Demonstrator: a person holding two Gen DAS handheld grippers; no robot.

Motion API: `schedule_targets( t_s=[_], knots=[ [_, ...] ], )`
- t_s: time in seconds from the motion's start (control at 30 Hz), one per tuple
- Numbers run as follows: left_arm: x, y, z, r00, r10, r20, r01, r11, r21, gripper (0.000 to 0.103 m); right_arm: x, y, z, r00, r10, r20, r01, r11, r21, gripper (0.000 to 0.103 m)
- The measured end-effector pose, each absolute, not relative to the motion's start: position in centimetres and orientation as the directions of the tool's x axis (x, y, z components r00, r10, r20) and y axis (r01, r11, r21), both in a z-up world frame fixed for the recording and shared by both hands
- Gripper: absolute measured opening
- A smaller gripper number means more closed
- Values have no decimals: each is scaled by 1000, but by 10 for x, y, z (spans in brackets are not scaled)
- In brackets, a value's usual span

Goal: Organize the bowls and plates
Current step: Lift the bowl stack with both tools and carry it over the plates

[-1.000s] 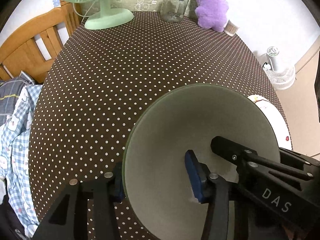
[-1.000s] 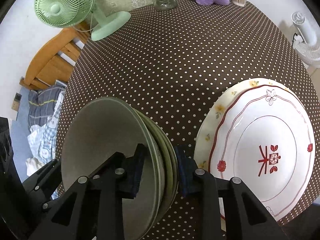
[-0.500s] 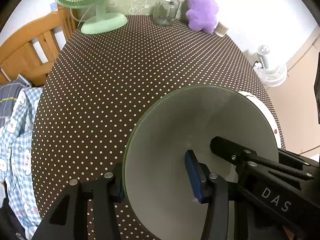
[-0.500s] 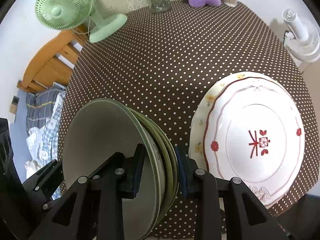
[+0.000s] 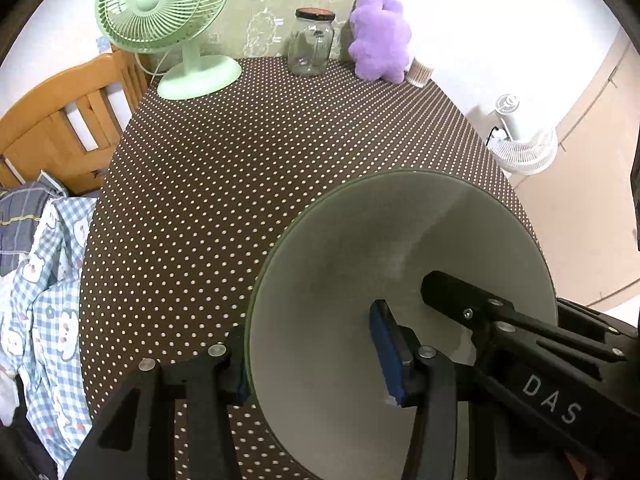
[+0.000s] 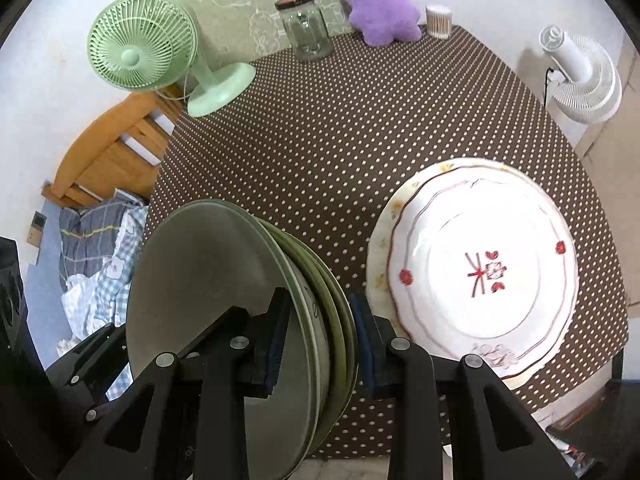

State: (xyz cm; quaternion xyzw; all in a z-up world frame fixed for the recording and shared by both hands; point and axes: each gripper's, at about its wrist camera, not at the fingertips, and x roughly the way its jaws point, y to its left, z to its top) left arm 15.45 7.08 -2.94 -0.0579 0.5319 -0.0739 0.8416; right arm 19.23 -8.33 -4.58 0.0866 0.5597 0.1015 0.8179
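At the far left of the brown, white-dotted table [image 6: 360, 128], a pale green desk fan [image 6: 140, 52] is seen beside a wooden chair [image 6: 112, 160]. A stack of nested grey-green ceramic bowls [image 6: 224, 304] is held on edge above the table's near left part, gripped from both sides: the left gripper [image 5: 316, 354] is closed on the rim of the innermost bowl, and the right gripper [image 6: 320, 340] is clamped across the whole stack. To the right, two stacked white floral plates [image 6: 480, 268] are seen lying flat on the table. A clear glass jar [image 6: 304, 28] and a purple plush toy [image 6: 380, 4] are placed at the far edge.
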Motion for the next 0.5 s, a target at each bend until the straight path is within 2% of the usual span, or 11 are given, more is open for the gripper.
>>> schedule_targets(
  t_s=[0.5],
  knots=[
    [171, -3, -27, 434, -168, -885, 3, 983, -185, 49, 211, -148, -35, 342, 275, -898, -126, 961, 246, 34]
  ],
)
